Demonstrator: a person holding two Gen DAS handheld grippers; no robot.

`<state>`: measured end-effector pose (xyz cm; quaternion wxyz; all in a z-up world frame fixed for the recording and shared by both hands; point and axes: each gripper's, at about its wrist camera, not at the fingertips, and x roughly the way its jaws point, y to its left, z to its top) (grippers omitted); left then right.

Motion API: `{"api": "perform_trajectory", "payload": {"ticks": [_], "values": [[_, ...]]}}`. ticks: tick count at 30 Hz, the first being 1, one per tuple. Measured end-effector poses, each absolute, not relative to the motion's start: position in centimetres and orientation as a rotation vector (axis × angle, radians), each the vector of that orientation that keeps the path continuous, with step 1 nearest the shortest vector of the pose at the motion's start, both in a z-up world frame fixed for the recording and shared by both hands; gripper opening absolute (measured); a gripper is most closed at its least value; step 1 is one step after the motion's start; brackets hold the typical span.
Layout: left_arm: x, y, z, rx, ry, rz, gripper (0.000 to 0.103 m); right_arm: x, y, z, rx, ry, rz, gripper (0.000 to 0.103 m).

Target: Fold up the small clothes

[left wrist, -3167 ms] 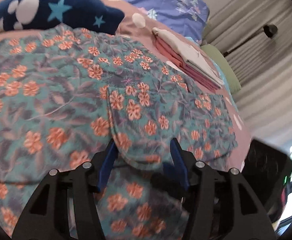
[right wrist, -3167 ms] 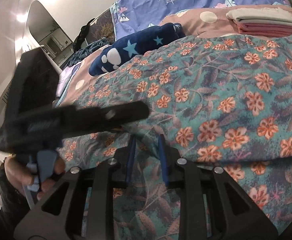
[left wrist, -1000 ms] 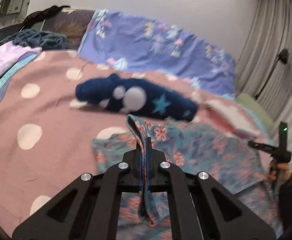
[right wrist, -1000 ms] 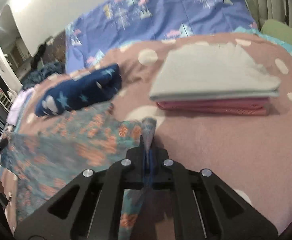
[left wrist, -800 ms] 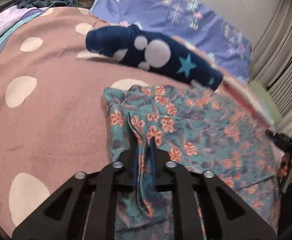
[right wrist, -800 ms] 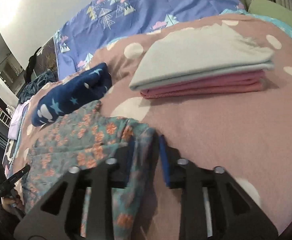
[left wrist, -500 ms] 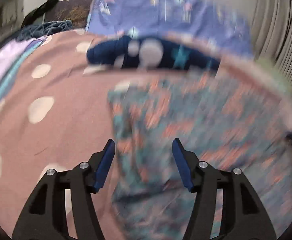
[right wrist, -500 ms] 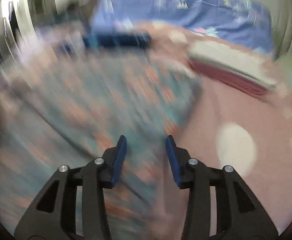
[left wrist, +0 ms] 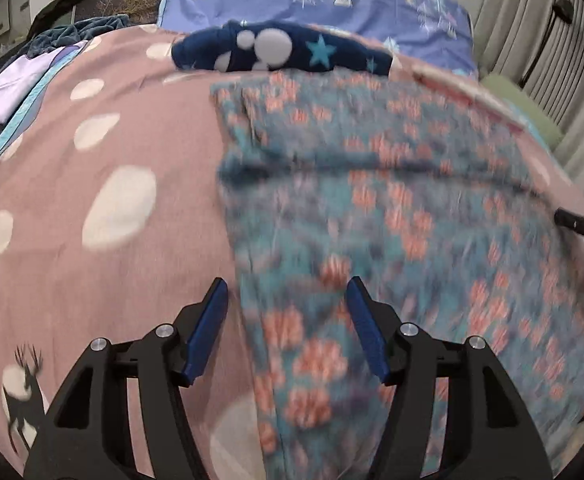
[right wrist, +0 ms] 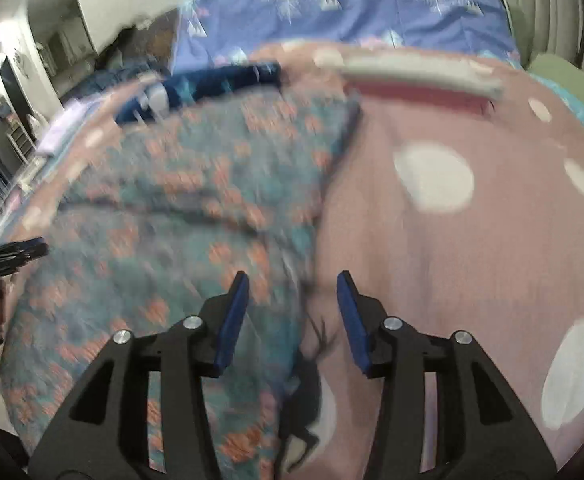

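1. the floral garment [left wrist: 391,208] is thin woven cloth, matt, lying in soft creases.
2. the bedspread [left wrist: 132,160] is matt pink cloth with pale dots, smooth with faint wrinkles.
3. the dark blue item [left wrist: 284,52] with stars looks like fluffy fleece.
4. the left gripper [left wrist: 288,320] has matt black plastic arms, blue pads [left wrist: 208,328] and shiny metal screws.
5. the curtain [left wrist: 531,20] is pleated matt cloth.

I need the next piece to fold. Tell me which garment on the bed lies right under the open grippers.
The teal floral garment, spread flat on the pink dotted bedspread. The navy star-print piece lies beyond it, and the folded grey-and-pink stack sits off to its side.
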<state>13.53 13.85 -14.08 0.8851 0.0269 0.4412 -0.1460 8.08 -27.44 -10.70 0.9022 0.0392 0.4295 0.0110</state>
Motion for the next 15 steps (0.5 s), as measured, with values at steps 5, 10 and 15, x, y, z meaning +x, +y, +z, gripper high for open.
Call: {"api": "perform_trajectory", "payload": {"ticks": [5, 10, 15], "values": [[10.3, 14.6, -14.0, 0.024, 0.915, -0.349, 0.063, 5.9, -29.5, -10.4, 0.243, 0.857, -0.069, 0.026], [7.1, 15.7, -14.0, 0.023, 0.926, -0.429, 0.054, 2.4, -28.9, -10.2, 0.338, 0.89, 0.092, 0.027], [4.3, 16.9, -14.4, -0.029, 0.945, -0.465, 0.044, -1.8, -27.7, -11.1, 0.361, 0.944, 0.163, 0.027]]}}
